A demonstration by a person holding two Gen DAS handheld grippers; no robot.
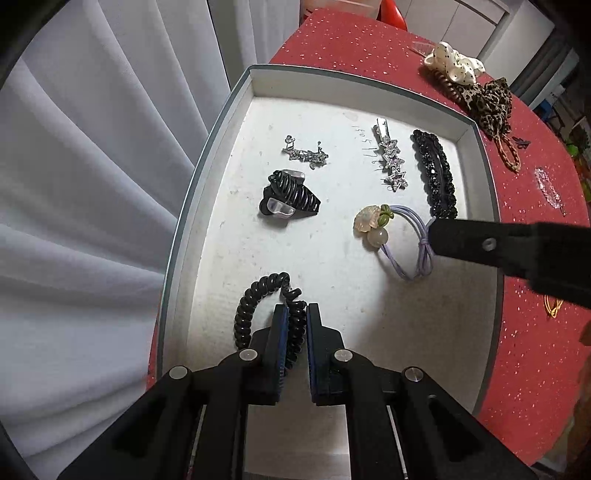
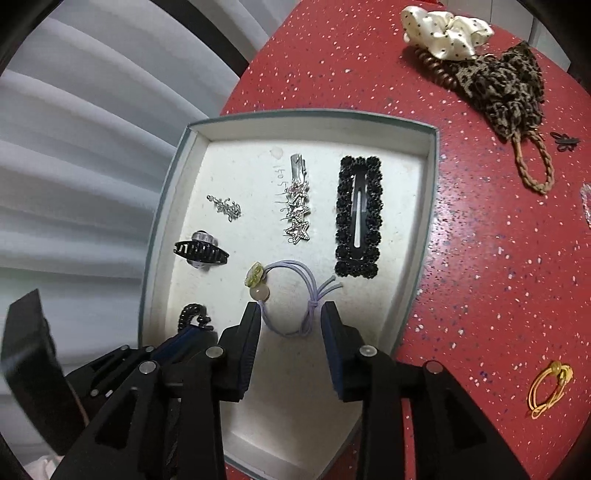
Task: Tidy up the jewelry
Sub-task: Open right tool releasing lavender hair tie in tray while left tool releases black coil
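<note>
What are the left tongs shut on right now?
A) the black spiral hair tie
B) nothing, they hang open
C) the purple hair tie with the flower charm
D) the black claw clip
A: in the left wrist view the left tongs pinch one side of the black spiral hair tie inside the tray; the claw clip and purple hair tie lie apart.

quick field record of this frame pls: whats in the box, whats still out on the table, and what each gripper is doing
box: black coil tie, purple hair tie, black claw clip, star clip, black snap clip, small silver piece
table: cream scrunchie, leopard scrunchie, yellow tie
left gripper: shut on black coil tie
right gripper: open, straddling purple hair tie
</note>
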